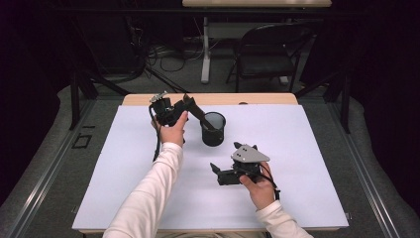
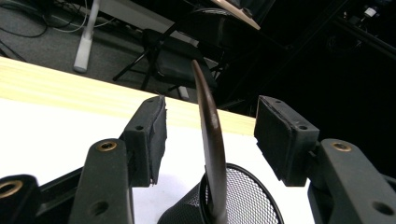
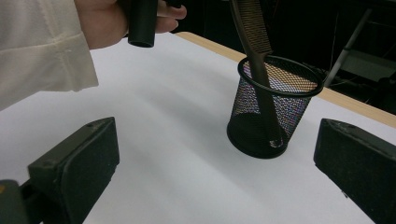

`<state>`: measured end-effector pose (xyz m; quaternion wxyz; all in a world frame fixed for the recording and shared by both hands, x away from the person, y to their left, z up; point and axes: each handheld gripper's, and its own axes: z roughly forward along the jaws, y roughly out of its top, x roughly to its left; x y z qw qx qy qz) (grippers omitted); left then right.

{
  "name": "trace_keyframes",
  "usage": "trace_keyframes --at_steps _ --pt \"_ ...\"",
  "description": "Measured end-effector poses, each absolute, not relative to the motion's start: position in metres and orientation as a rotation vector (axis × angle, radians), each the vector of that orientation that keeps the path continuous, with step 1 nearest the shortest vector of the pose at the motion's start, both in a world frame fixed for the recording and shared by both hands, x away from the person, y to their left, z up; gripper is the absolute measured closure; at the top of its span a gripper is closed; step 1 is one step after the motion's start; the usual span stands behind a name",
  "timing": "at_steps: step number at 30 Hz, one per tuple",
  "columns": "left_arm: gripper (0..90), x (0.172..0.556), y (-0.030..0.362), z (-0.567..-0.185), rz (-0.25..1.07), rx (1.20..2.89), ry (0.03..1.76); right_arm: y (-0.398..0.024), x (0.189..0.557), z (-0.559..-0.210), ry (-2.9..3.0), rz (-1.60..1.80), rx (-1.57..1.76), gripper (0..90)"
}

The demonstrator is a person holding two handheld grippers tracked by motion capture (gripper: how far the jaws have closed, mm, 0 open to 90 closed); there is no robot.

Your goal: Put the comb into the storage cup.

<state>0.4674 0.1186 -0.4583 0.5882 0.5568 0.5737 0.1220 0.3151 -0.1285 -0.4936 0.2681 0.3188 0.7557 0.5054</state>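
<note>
So the table is light wood, but you only really see a strip of that along the far edge, since a big white sheet covers nearly the whole top. Sitting directly on the sheet is a black mesh cup, upright, a bit left of centre and closer to the far edge.

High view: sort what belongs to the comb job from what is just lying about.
In the job:
- brown comb, standing in the cup
- black mesh cup
- left gripper, jaws apart either side of the comb, not pressing it

Just about:
- right gripper, open, off to the side
- folding chair behind the table
</note>
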Motion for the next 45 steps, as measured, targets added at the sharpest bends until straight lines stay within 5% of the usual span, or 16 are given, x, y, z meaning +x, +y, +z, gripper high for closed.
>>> trace_keyframes --at_steps 25,45 --pt "32.3 0.461 0.138 -0.446 0.329 1.269 1.337 -0.127 0.315 -0.495 2.046 1.339 0.845 0.1" --pt "34.3 0.454 0.155 -0.437 0.301 1.316 1.290 -0.128 0.315 -0.495 2.042 1.337 0.848 0.1"
